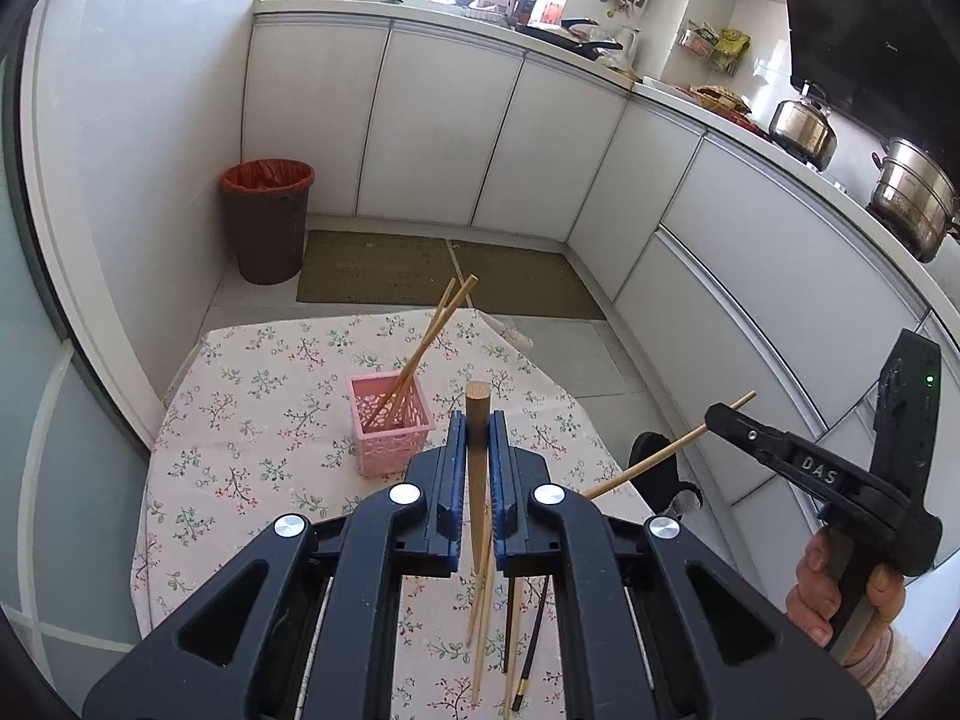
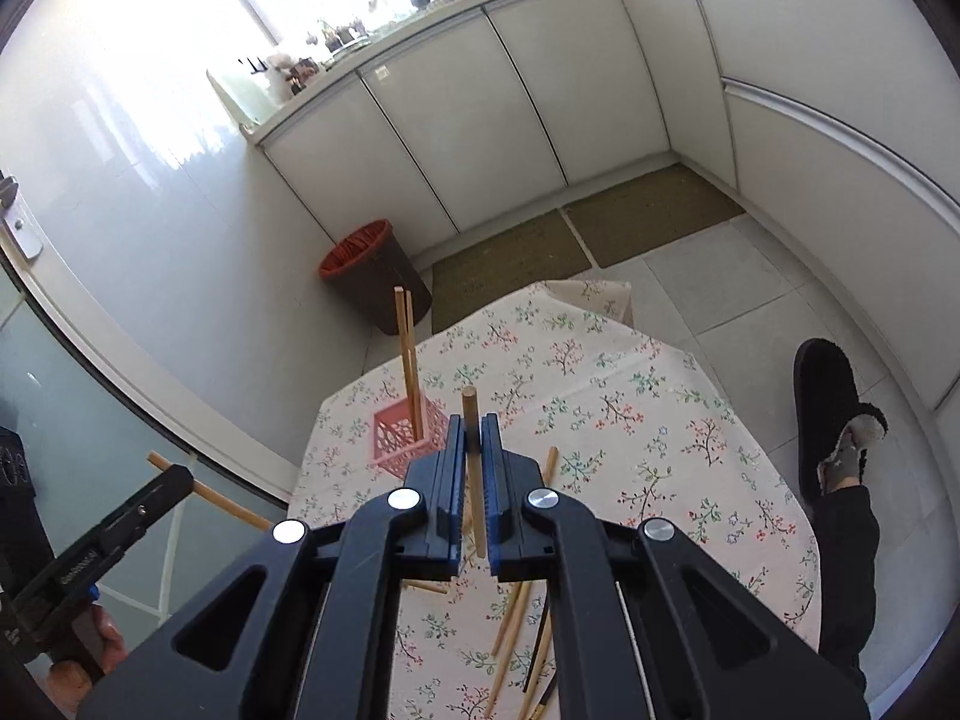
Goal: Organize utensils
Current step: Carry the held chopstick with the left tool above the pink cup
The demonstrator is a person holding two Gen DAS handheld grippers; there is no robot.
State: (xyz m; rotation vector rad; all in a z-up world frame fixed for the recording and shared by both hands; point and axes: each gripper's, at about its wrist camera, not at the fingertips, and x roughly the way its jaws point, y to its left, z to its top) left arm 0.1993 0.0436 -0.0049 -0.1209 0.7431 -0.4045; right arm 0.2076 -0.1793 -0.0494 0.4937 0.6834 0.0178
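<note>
My left gripper [image 1: 478, 427] is shut on a wooden chopstick [image 1: 478, 402] that sticks up between its blue pads, above the floral table. Left of it stands a pink lattice basket [image 1: 390, 429] with two chopsticks [image 1: 433, 342] leaning in it. My right gripper [image 2: 473, 427] is shut on another wooden chopstick [image 2: 469, 405], right of the pink basket [image 2: 399, 441] and its two upright chopsticks [image 2: 408, 354]. Each gripper shows in the other's view, the right gripper [image 1: 729, 420] and the left gripper [image 2: 177, 477], each clamping its stick. Several loose chopsticks [image 2: 515, 621] lie on the cloth below.
The floral tablecloth [image 1: 252, 396] covers a small table. A brown bin with a red liner [image 1: 267, 219] stands by the wall. White cabinets and floor mats [image 1: 384, 267] lie beyond. A person's foot in a black slipper [image 2: 831, 414] rests on the floor at the right.
</note>
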